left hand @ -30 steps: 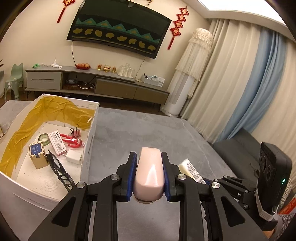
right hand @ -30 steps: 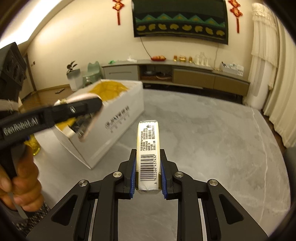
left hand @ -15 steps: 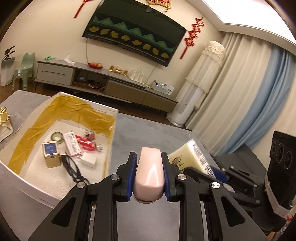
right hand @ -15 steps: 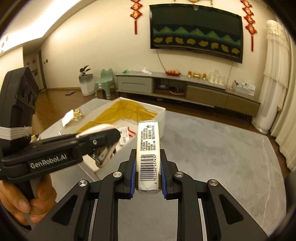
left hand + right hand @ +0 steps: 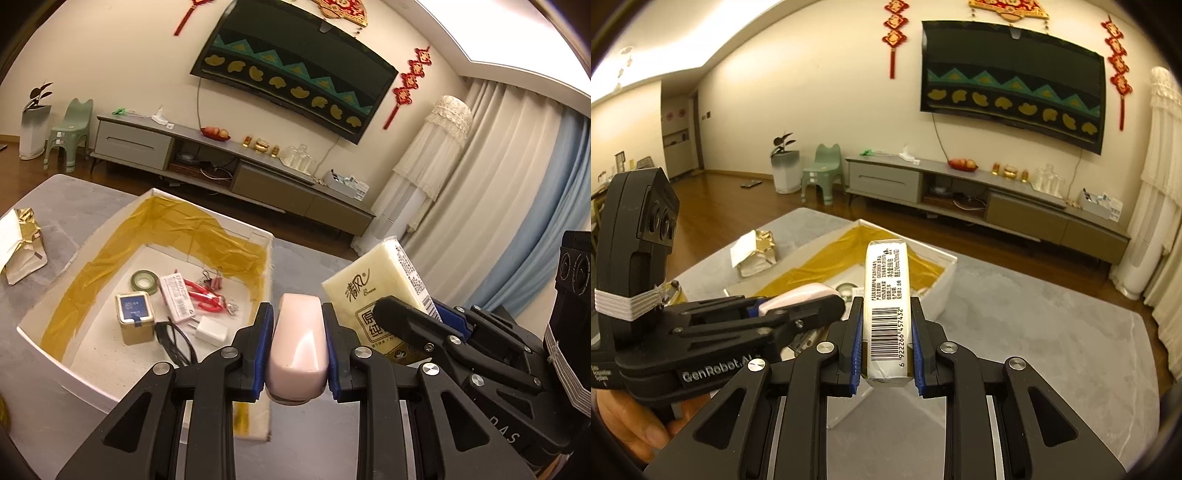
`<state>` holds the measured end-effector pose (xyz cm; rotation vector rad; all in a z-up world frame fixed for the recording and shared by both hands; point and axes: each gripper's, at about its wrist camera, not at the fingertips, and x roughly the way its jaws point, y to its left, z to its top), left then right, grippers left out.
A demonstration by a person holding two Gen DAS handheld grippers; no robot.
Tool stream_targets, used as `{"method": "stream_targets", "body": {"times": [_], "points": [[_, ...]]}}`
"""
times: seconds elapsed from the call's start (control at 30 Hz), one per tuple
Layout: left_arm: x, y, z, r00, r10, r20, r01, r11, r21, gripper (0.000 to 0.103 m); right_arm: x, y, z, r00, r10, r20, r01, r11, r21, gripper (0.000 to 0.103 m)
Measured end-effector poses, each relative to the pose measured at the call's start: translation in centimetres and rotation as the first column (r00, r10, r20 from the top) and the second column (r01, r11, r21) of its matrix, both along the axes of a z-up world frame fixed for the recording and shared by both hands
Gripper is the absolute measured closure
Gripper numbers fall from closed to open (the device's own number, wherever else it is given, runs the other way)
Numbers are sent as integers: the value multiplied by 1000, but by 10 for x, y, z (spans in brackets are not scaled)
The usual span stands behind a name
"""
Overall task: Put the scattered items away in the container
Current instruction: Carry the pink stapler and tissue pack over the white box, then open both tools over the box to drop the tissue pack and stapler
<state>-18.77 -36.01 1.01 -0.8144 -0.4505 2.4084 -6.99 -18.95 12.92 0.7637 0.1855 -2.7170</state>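
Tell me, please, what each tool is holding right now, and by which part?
The left tool grips a pink case by its long sides. The right tool grips a tissue pack by its broad faces, at the barcode end.

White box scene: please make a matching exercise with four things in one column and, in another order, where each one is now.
Things:
1. pink case
2. tissue pack
3. green tape roll
4. gold foil bag

Places:
A. lying inside the white box
B. on the grey table, outside the box
C. in the right gripper
D. in the left gripper

Pairs: 1-D, 2-C, 3-A, 4-B
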Motion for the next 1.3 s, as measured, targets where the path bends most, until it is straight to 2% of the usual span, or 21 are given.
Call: {"method": "stream_targets", "body": {"times": [0.33, 0.67, 0.87, 1.03, 1.2, 1.3], "points": [[-25, -66, 1, 989, 143, 36, -145, 987, 75, 76, -28, -1, 4, 999, 41, 15, -40, 999, -30, 80], [-39, -92, -4, 976, 211, 59, -216, 973, 82, 76, -65, 1, 0, 994, 87, 73, -79, 991, -110, 80], [-40, -68, -5, 986, 164, 38, -164, 986, -9, 76, -80, 1, -7, 988, 109, 108, -96, 988, -122, 80], [-39, -45, -14, 991, 126, 40, -122, 989, -89, 76, -109, 3, -8, 981, 118, 154, -98, 987, -130, 80], [-37, -24, -25, 994, 95, 51, -85, 980, -179, 76, -146, 2, -10, 963, 131, 235, -91, 981, -172, 80], [-37, -26, -24, 991, 130, 33, -121, 973, -198, 76, -161, -8, -12, 953, 147, 263, -107, 981, -161, 80]]}}
